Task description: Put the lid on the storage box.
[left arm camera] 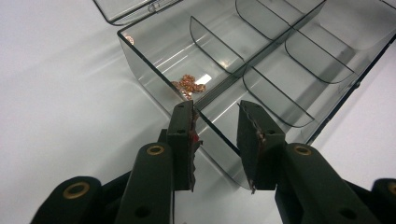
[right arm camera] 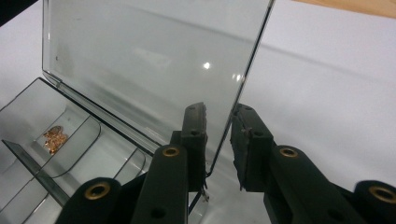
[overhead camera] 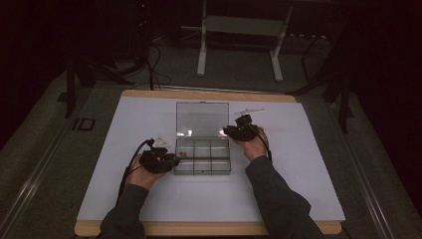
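Step in hand: closing the clear hinged lid (right arm camera: 149, 60) of the compartment box (overhead camera: 202, 157) that sits mid-bench (overhead camera: 119, 199), judged from how the tools stand.
Left gripper (left arm camera: 215, 122): jaws apart and straddling the box's near corner wall; neither pad plainly presses it, so it braces rather than grips.
Right gripper (right arm camera: 218, 122): jaws set either side of the lid's free side edge with a narrow gap showing; whether the pads bite yet I cannot tell.
Doing it well: pinch the lid edge squarely, swing it down about the hinge, and hold the box base so it does not slide.
Contents: small copper-coloured pieces (left arm camera: 188, 85) lie in one left-hand compartment; keep the box level.
Hard to make out: the latch, the hinge pins, and the exact nature of the copper pieces; the room beyond the bench is dark.
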`<action>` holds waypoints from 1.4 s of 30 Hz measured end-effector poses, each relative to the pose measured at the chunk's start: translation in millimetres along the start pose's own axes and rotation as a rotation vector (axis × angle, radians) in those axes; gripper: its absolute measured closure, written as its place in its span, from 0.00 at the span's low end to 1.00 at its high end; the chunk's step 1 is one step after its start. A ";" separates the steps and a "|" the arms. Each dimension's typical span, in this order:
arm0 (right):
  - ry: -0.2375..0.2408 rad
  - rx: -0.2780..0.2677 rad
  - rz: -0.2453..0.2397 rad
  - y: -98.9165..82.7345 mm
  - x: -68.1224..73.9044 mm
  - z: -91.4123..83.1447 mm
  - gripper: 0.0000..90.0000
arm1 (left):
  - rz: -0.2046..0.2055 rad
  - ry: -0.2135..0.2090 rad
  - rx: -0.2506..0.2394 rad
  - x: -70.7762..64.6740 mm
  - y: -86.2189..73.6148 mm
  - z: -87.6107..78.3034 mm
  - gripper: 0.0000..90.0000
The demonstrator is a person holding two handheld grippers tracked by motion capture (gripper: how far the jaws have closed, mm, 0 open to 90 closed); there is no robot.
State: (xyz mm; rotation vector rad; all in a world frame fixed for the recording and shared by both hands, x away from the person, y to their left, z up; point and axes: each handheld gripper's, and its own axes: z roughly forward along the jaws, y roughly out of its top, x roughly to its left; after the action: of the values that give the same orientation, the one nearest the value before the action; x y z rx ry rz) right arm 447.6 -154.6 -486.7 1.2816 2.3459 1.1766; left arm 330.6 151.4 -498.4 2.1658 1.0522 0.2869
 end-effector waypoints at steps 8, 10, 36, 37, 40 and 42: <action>-0.012 -0.007 -0.032 -2.0 2.3 -2.9 0.87 | -0.002 -0.001 0.000 0.4 0.0 -0.1 0.76; -0.016 -0.009 -0.040 -2.3 2.9 -3.6 0.87 | -0.002 0.000 0.000 0.3 0.0 -0.1 0.76; -0.025 -0.047 -0.096 -11.2 13.0 -17.5 0.89 | -0.009 -0.002 0.001 0.8 0.0 -0.1 0.76; -0.025 -0.046 -0.096 -11.6 13.4 -18.1 0.89 | -0.009 -0.002 0.001 0.6 0.1 -0.1 0.76; -0.034 -0.048 -0.115 -12.5 14.9 -19.0 0.89 | -0.005 -0.001 0.006 0.4 0.5 -0.1 0.75; -0.035 -0.048 -0.121 -13.0 15.6 -19.6 0.89 | -0.003 -0.002 0.006 0.4 0.6 -0.1 0.75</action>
State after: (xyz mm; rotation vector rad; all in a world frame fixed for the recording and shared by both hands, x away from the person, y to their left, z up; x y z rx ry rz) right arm 420.1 -157.0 -480.7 1.1183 2.3198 1.1564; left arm 331.3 151.5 -497.9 2.1698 1.0565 0.2807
